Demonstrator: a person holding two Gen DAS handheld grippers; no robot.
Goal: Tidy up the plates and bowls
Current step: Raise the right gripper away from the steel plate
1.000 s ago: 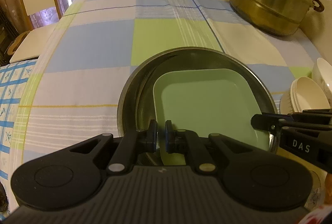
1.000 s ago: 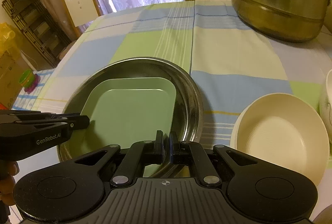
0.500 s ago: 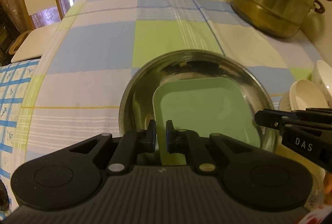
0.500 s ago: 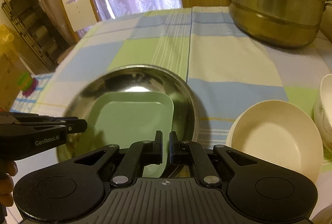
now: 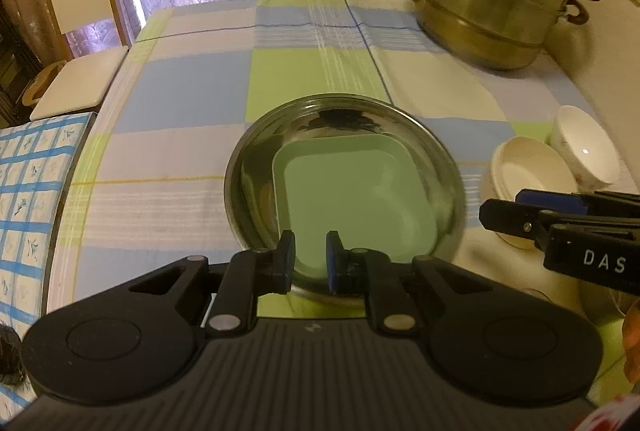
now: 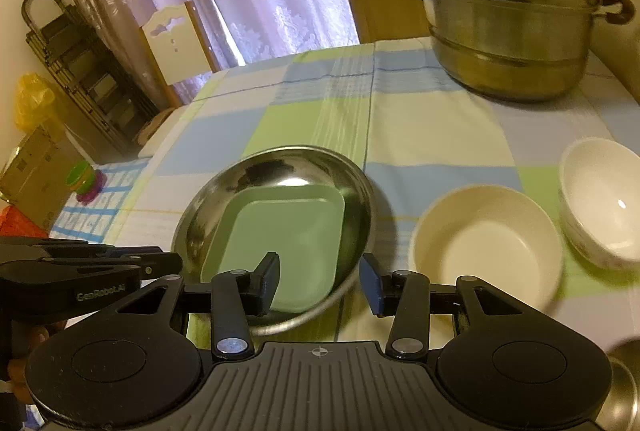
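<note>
Both claws have just let go. A second ago each was pinched tight on the near rim of the steel pan [image 5: 344, 187], one at either side; now the left claw [image 5: 310, 263] has been opening to a narrow gap and the right claw [image 6: 318, 283] to a much wider one, and nothing is between the pads of either. In the left wrist view the pan's near edge sits just beyond the fingertips, at lower centre of the frame; in the right wrist view the rim curves through the space under the spread fingers without being pressed by them.

The pan now looks smaller and lower in both frames than it did before, so both claws appear to have drawn up and back from it. It rests flat on the checked cloth of the desk [image 5: 192, 91], with the green square plate [image 5: 356, 199] lying inside it, towards its right half.

To my reading, that closes the two-handed placement of pan and plate. What is left of the task lies at the right of both frames: the cream bowl [image 6: 486, 243] just beside the pan, and the white bowl [image 6: 600, 211] beyond it, touching or nearly so. The big steamer pot [image 6: 512, 19] stands at upper right, well apart.
</note>
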